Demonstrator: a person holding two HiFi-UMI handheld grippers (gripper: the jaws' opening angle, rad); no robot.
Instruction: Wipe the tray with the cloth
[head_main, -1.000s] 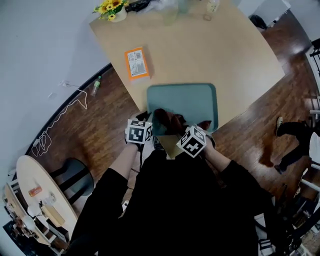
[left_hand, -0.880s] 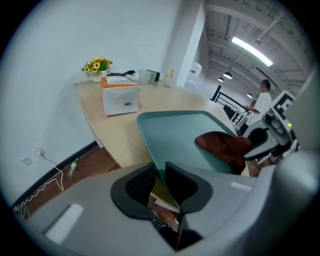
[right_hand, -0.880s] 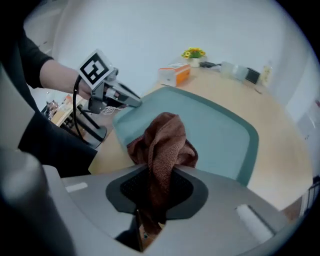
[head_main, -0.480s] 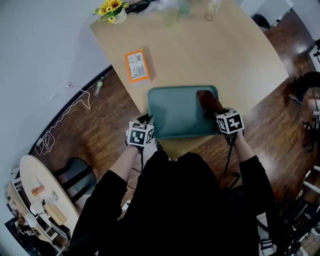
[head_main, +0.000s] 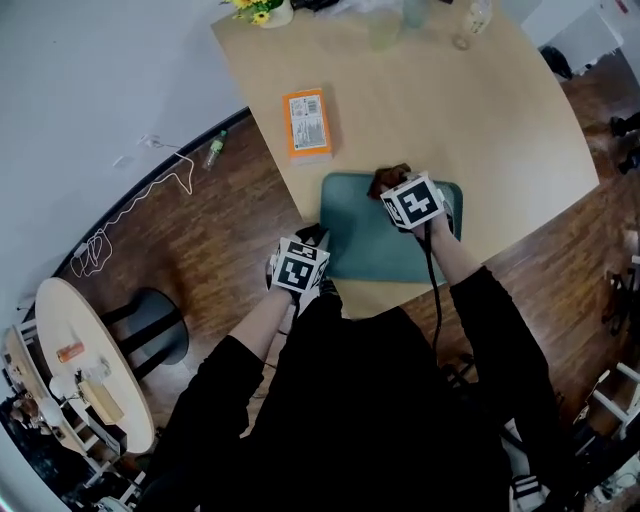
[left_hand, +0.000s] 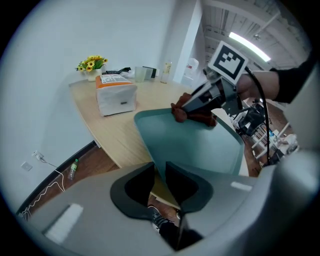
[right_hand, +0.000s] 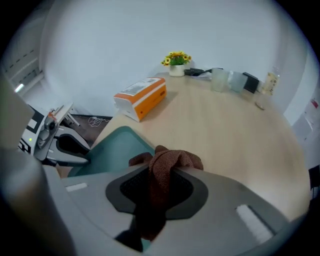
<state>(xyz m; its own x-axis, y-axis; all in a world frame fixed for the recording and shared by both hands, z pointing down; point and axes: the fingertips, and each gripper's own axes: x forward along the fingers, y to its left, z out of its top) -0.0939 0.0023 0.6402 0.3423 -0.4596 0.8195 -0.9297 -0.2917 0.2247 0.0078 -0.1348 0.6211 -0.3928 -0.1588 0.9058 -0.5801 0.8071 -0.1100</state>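
Observation:
A teal tray (head_main: 385, 250) lies at the near edge of the wooden table (head_main: 480, 130), overhanging it a little. My left gripper (head_main: 318, 243) is shut on the tray's near left corner; in the left gripper view its jaws (left_hand: 161, 175) pinch the rim of the tray (left_hand: 200, 145). My right gripper (head_main: 392, 186) is shut on a brown cloth (head_main: 388, 179) and presses it on the tray's far edge, left of the middle. The cloth (right_hand: 167, 167) bunches between the jaws in the right gripper view, over the tray (right_hand: 107, 150). The left gripper view shows the cloth (left_hand: 192, 114) too.
An orange box (head_main: 308, 122) lies on the table beyond the tray. A pot of yellow flowers (head_main: 262, 10), cups and a bottle (head_main: 470, 20) stand along the far edge. On the floor to the left are a white cable (head_main: 130, 215), a stool (head_main: 150, 335) and a round side table (head_main: 80, 360).
My right gripper carried the cloth from the tray's near left part to its far right corner, then left along the far edge. The left gripper kept its hold on the corner.

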